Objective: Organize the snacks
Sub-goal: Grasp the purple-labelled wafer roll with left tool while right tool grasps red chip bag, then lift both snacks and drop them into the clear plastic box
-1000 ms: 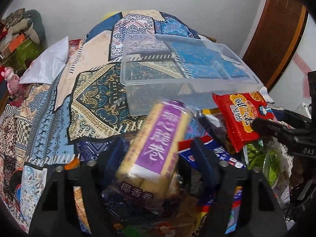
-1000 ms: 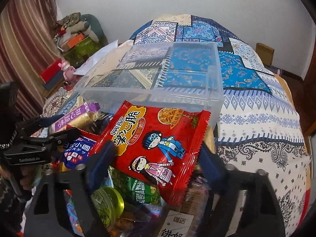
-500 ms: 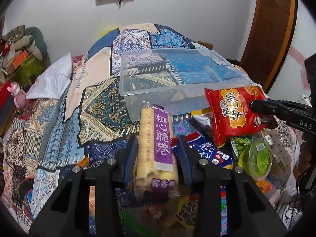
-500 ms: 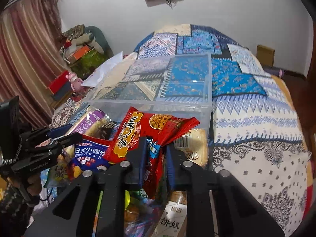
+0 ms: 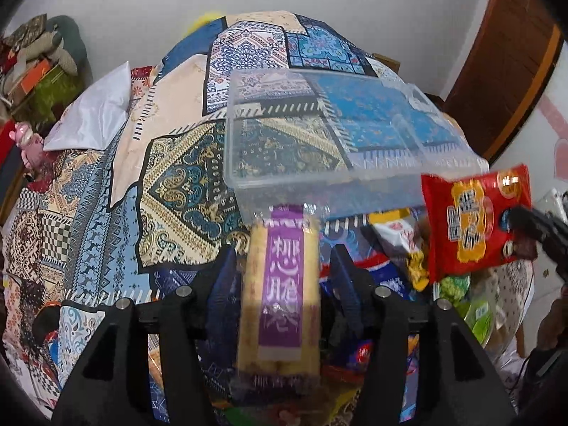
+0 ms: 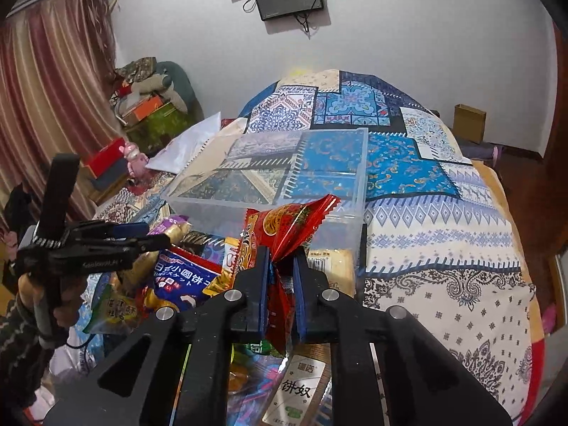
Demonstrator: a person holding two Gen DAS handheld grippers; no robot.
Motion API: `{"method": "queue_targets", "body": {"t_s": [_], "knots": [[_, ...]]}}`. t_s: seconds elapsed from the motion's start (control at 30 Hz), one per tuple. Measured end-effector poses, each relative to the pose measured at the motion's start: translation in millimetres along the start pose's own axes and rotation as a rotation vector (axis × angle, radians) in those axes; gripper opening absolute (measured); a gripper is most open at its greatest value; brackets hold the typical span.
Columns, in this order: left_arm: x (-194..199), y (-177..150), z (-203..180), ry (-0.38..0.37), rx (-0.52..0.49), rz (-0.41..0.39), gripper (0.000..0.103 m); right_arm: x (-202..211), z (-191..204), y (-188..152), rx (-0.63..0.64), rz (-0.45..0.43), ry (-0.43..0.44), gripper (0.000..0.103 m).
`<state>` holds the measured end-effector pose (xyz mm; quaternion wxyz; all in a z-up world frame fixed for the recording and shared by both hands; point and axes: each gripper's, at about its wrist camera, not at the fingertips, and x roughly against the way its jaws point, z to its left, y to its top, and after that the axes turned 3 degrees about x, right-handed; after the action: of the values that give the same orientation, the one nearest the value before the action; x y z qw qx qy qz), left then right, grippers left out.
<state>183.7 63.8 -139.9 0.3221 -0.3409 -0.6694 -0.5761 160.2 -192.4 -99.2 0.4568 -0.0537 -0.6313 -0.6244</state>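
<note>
My left gripper [image 5: 282, 259] is shut on a pack of yellow egg rolls with a purple label [image 5: 282, 294], held up just short of the clear plastic bin [image 5: 319, 177]. My right gripper [image 6: 280, 259] is shut on a red snack bag [image 6: 284, 223], lifted in front of the bin's near wall [image 6: 269, 209]. The red bag also shows at the right of the left wrist view [image 5: 475, 220]. The bin sits empty on the patchwork bedspread. The left gripper shows at the left of the right wrist view [image 6: 156, 239].
A heap of loose snacks [image 6: 184, 277] lies below both grippers: a blue biscuit bag, green jelly cups [image 5: 475, 316], white packets. A white pillow [image 5: 92, 113] lies at the left. Boxes and clutter [image 6: 149, 110] stand by the curtain. A brown door [image 5: 504, 53] is at the right.
Both grippers closed on their snacks, then lifted them off the heap. The egg roll pack turned upright between the left fingers. The red bag crumpled in the right fingers and rose toward the bin.
</note>
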Motion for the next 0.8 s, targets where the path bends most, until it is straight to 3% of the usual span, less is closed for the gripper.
{"method": "queue_targets", "body": {"t_s": [0.13,0.37,0.43,0.5,0.53,0.7,0.73,0.77,0.8], "knots": [[2,7,1,0.014,-0.003,-0.023,0.055,-2,-1,-1,-0.008,0.000,0.012,0.011],[-24,1,-8,0.053,-0.084,0.041,0.052,-20,-4,-6,-0.027,0.063,0.000,0.016],[-29,-1,-7,0.061,-0.081,0.038,0.047,-29,-7,-8,-0.041,0.107,0.018,0.027],[-30,-3,-5,0.066,-0.081,0.021,0.046,-37,-9,-9,-0.064,0.142,0.043,0.049],[-28,-4,-5,0.060,-0.081,0.012,0.046,-40,-9,-10,-0.077,0.152,0.057,0.052],[-16,-7,-6,0.063,-0.095,-0.038,0.045,-50,-8,-7,-0.098,0.167,0.089,0.054],[-14,-6,-6,0.062,-0.095,-0.046,0.045,-52,-9,-6,-0.109,0.172,0.100,0.051],[-10,-7,-6,0.060,-0.095,-0.056,0.045,-52,-10,-5,-0.116,0.168,0.114,0.039],[-6,-7,-5,0.060,-0.093,-0.068,0.045,-52,-10,-5,-0.122,0.167,0.136,0.037]]}}
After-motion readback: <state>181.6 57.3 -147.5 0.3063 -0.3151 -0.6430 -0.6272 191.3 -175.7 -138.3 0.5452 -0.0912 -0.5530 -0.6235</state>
